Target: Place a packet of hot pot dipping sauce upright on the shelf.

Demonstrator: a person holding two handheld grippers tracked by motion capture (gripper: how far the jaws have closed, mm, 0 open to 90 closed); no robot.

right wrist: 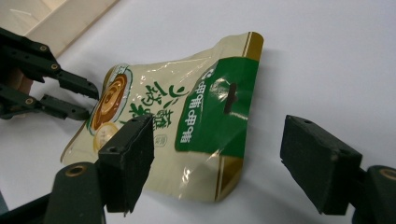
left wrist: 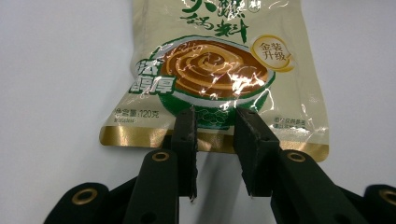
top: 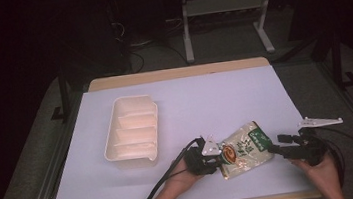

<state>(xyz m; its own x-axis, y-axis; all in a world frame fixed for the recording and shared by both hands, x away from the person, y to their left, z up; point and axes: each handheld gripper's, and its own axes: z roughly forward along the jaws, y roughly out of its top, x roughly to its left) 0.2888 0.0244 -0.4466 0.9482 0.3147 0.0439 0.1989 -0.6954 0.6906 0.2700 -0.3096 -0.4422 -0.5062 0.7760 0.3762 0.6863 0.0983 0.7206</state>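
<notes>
Matte black left tool [left wrist: 215,133] pinching glossy crinkled flat pouch [left wrist: 219,70], white ribbed plastic tray [top: 131,130]

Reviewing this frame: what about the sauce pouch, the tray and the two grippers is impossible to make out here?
- Sauce pouch: top cut off by the left gripper view's upper edge; small print unreadable.
- Pouch's underside: hidden against the table in the high view.
- Left gripper: pad contact on the pouch's bottom seam hidden by the jaws.
- Tray: contents washed out by glare.
- Right gripper: jaws wide, no contact.

Pouch [left wrist: 219,70] top: cut off by the left gripper view's upper edge.
Pouch small print: too small to read.
Tray [right wrist: 56,18]: cropped beyond the right gripper's [right wrist: 219,158] jaws.
</notes>
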